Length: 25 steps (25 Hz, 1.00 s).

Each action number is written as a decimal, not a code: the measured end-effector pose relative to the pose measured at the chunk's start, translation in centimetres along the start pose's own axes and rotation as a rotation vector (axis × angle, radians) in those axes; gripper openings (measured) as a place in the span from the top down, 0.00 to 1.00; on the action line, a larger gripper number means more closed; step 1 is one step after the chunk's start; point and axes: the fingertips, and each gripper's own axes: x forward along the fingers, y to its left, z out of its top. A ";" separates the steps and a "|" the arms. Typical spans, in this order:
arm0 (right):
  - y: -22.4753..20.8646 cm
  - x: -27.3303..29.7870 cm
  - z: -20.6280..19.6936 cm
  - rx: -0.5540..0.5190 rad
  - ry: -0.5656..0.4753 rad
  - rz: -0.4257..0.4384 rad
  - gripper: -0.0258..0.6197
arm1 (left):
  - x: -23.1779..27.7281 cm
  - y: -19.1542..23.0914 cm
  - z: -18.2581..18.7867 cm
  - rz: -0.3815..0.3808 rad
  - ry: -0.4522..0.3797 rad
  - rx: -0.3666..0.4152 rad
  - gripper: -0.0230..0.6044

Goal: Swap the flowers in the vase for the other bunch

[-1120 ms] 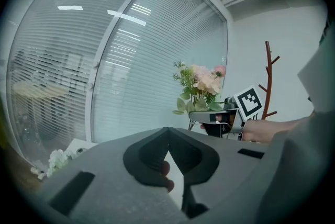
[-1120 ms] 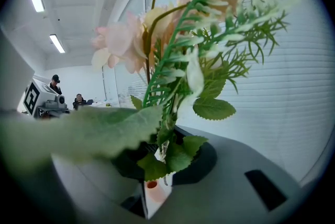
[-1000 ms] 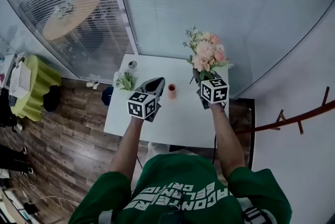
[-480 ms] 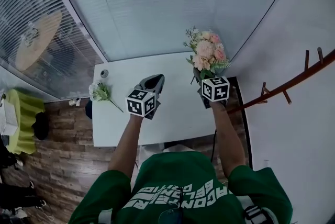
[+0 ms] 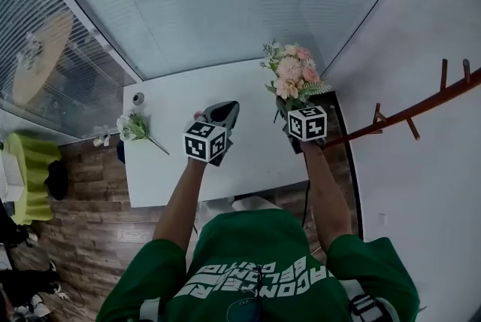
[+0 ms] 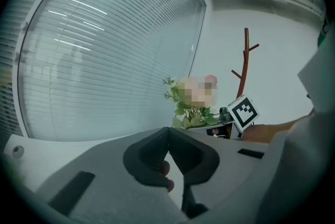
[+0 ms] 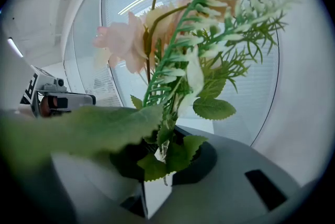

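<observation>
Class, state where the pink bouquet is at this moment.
Head view, right side: the pink bouquet is held upright in the right tool, over the white table's far right corner.

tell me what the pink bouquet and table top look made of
The pink bouquet looks artificial: fabric-like petals, plastic leaves, with moulded, matte fern sprigs. The table top looks like smooth white laminate or painted board; its surface is flat and even.

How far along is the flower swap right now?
Done, it seems: the pink bunch is in the air, clear of any vase. In hand: the right gripper is clamped on its stems. Left to do: the white bunch lies on the table. The left gripper is shut, and the vase isn't clearly visible.
</observation>
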 end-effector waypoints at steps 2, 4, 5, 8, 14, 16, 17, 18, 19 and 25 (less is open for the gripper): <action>-0.3 0.7 -1.6 0.017 0.042 0.011 0.86 | 0.5 -0.2 -0.9 -0.006 0.022 -0.002 0.95; -0.6 1.4 -3.7 0.035 0.090 0.025 0.86 | 1.0 -0.3 -1.9 -0.010 0.045 -0.006 0.95; -0.7 1.8 -4.8 0.043 0.115 0.032 0.86 | 1.3 -0.3 -2.4 -0.013 0.055 -0.008 0.95; -1.0 2.8 -7.8 0.070 0.181 0.054 0.86 | 2.0 -0.2 -3.5 -0.018 0.078 -0.019 0.95; -0.9 4.5 -13.2 0.137 0.297 0.097 0.86 | 2.6 0.8 -5.6 -0.017 0.133 -0.019 0.95; -0.9 5.0 -14.8 0.166 0.327 0.115 0.86 | 2.8 0.8 -6.1 -0.021 0.143 -0.025 0.95; -0.8 5.3 -15.5 0.183 0.342 0.126 0.85 | 2.9 0.8 -6.3 -0.023 0.148 -0.029 0.95; -0.8 5.5 -16.3 0.197 0.360 0.134 0.86 | 2.9 0.8 -6.5 -0.025 0.153 -0.033 0.95; -0.8 5.7 -17.0 0.206 0.378 0.138 0.85 | 3.0 0.8 -6.8 -0.026 0.158 -0.036 0.95; -1.5 7.2 -20.0 0.256 0.450 0.137 0.85 | 3.2 1.1 -8.1 -0.033 0.186 -0.043 0.95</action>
